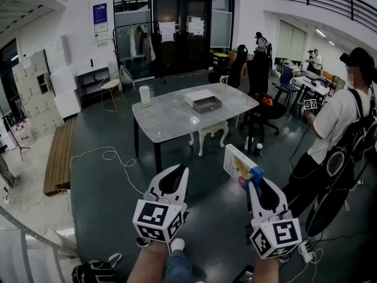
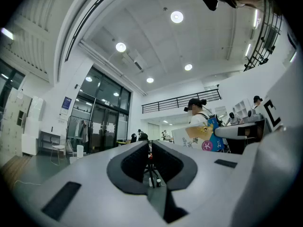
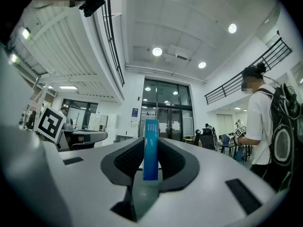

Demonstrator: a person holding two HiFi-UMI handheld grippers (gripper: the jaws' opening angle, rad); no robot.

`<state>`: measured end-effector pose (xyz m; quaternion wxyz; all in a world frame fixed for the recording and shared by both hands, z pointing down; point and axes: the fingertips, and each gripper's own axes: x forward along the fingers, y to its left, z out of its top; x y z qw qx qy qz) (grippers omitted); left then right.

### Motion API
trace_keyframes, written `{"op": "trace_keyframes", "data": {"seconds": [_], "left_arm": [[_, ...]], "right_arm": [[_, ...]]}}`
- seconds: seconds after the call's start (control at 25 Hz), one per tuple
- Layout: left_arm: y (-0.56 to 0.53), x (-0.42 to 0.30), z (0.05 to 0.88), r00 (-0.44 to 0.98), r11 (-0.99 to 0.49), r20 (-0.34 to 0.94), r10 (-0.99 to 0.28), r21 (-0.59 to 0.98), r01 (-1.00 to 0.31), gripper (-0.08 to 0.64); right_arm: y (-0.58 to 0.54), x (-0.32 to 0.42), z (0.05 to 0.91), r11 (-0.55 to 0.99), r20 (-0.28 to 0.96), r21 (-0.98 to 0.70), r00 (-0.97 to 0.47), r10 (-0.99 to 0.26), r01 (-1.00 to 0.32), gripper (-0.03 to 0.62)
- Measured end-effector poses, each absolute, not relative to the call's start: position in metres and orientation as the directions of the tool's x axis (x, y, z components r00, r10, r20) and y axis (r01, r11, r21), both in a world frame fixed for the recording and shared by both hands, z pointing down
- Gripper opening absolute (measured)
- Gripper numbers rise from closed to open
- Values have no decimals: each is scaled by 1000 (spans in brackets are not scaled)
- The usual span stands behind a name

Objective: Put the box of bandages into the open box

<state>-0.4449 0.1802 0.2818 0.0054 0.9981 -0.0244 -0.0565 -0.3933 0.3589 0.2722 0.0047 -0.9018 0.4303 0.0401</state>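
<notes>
Nearest, at five o'clock, the right tool [image 1: 254, 184] was clamped on the box of bandages [image 1: 240, 164], its jaws pressing the narrow blue edge with the box standing up above them. At seven o'clock, the left tool [image 1: 175, 173] had its jaws together on nothing. The pickup looked done, but carrying and placing were left: the open box [image 1: 203, 101] sat on the desk [image 1: 171, 119], well apart toward twelve o'clock. Both tools were held low, pointing forward.

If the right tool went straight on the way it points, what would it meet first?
Probably the table near the open box, though depth is unclear; the way there looks free. The right tool is shut on the bandage box.
</notes>
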Motion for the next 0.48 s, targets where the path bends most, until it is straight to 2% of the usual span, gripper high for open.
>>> {"op": "trace_keyframes", "data": {"seconds": [0.48], "left_arm": [[163, -429, 278, 989, -998, -130, -64, 24, -62, 31]], "right_arm": [[346, -375, 266, -616, -80, 53, 612, -787, -786, 106]]}}
